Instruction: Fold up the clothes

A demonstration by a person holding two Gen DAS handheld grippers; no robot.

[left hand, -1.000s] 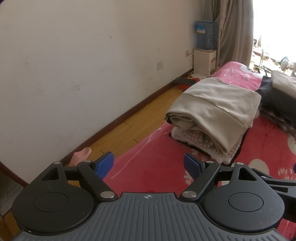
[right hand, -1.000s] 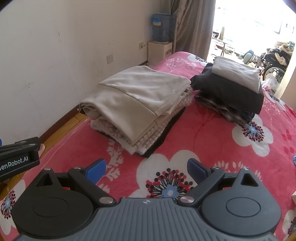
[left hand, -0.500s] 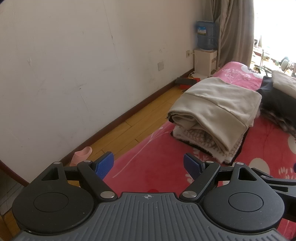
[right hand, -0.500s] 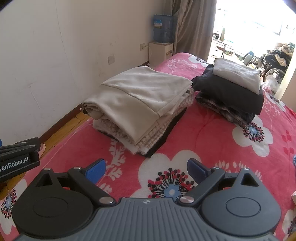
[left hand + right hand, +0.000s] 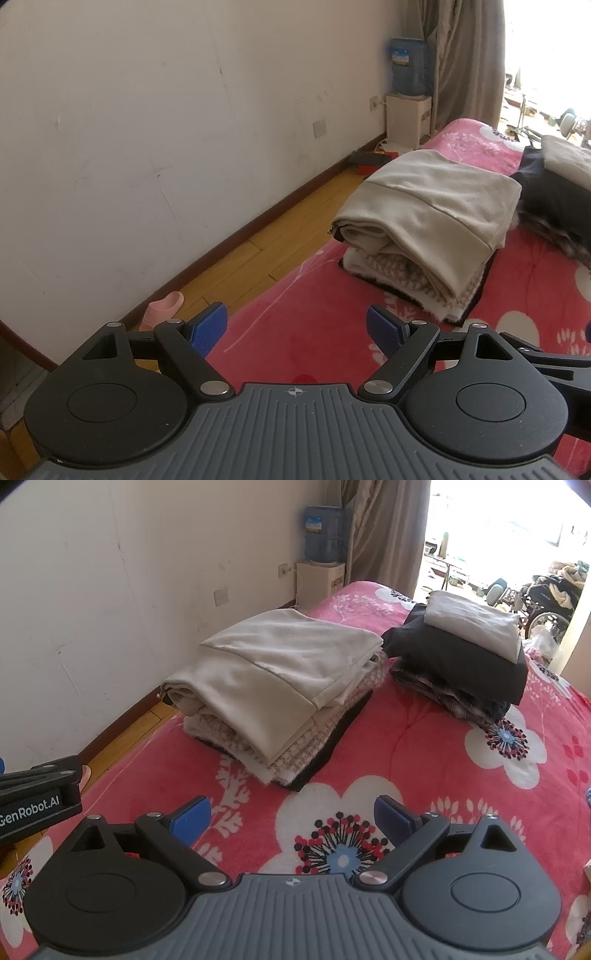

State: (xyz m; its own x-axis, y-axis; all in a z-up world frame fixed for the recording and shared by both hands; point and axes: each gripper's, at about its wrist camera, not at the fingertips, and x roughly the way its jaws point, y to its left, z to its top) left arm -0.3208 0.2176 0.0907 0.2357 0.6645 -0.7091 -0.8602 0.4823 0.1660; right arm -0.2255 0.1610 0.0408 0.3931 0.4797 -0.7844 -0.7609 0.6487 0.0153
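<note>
On the pink floral bed (image 5: 424,746), two folded clothes stacks, beige pile (image 5: 280,679) near the wall-side edge, dark pile (image 5: 461,664) just beside it, bare blanket in front, left gripper (image 5: 295,326) and right gripper (image 5: 293,818) both spread wide, empty.

Two folded stacks (image 5: 280,686) on blanket (image 5: 424,746)
</note>
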